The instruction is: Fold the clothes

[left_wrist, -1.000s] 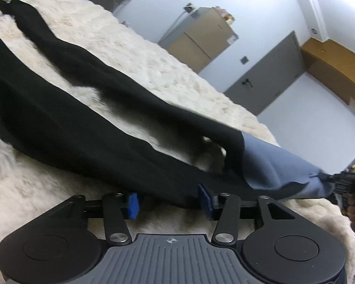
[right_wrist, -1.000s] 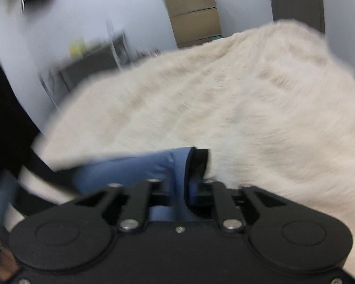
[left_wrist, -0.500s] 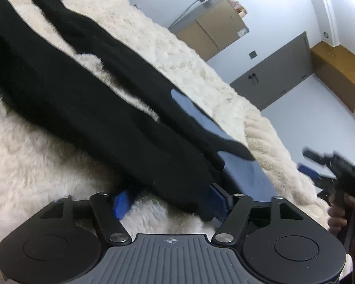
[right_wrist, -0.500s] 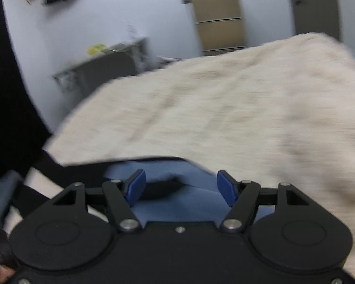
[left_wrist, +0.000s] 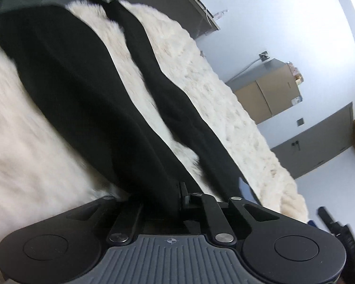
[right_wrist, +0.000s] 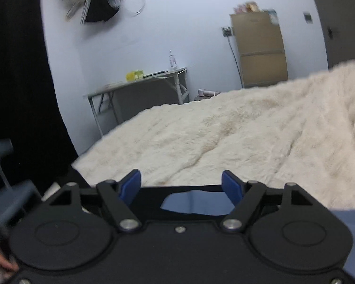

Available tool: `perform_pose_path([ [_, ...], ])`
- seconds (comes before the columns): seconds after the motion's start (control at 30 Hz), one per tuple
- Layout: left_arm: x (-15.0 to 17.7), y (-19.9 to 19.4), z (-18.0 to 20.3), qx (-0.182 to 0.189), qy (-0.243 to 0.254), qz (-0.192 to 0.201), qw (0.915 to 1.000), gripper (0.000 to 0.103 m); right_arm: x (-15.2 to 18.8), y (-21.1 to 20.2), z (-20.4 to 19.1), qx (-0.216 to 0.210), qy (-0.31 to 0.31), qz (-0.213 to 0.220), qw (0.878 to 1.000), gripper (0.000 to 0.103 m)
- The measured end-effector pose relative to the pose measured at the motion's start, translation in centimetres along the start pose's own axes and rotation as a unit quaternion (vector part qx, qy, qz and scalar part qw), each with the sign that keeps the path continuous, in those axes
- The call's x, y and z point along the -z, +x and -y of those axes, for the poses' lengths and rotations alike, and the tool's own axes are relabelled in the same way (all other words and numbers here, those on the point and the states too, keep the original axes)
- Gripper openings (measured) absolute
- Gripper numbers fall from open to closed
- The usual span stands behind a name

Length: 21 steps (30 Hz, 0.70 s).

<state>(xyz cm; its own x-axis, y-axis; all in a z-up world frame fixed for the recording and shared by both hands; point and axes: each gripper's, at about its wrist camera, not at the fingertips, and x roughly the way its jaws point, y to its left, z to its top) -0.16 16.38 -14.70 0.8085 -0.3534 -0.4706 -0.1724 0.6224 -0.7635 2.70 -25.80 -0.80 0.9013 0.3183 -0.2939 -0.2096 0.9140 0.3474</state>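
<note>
Long black fabric trousers (left_wrist: 87, 99) lie on the shaggy cream fleece blanket (right_wrist: 248, 137), legs running away from the left gripper (left_wrist: 181, 193), just closed on the waist end; right gripper (right_wrist: 181, 184), just opened wide, holds nothing.

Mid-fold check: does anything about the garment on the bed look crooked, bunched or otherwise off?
Yes. The black trousers lie with their two legs splayed, a strip of cream fleece blanket showing between them. At the waist the fabric is turned over, exposing the blue lining. No damage is visible.
</note>
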Motion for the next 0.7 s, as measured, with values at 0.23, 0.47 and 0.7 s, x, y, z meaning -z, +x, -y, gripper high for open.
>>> perform_pose_path([
  [0.23,-3.0,-4.5,-2.2,-0.035,-0.07,0.091,0.9928,0.063,-0.3,0.9,3.6,0.006,0.101,-0.024,0.995,0.076],
  [0.47,-8.7,-5.1,-4.2,-0.105,-0.006,0.131,0.9858,0.019,0.9,0.8,3.8,0.011,0.12,-0.034,0.992,0.076],
  [0.7,-12.6,-6.5,-4.7,-0.121,0.084,0.124,0.9813,0.006,1.7,0.8,3.6,0.004,0.126,-0.045,0.991,0.076],
])
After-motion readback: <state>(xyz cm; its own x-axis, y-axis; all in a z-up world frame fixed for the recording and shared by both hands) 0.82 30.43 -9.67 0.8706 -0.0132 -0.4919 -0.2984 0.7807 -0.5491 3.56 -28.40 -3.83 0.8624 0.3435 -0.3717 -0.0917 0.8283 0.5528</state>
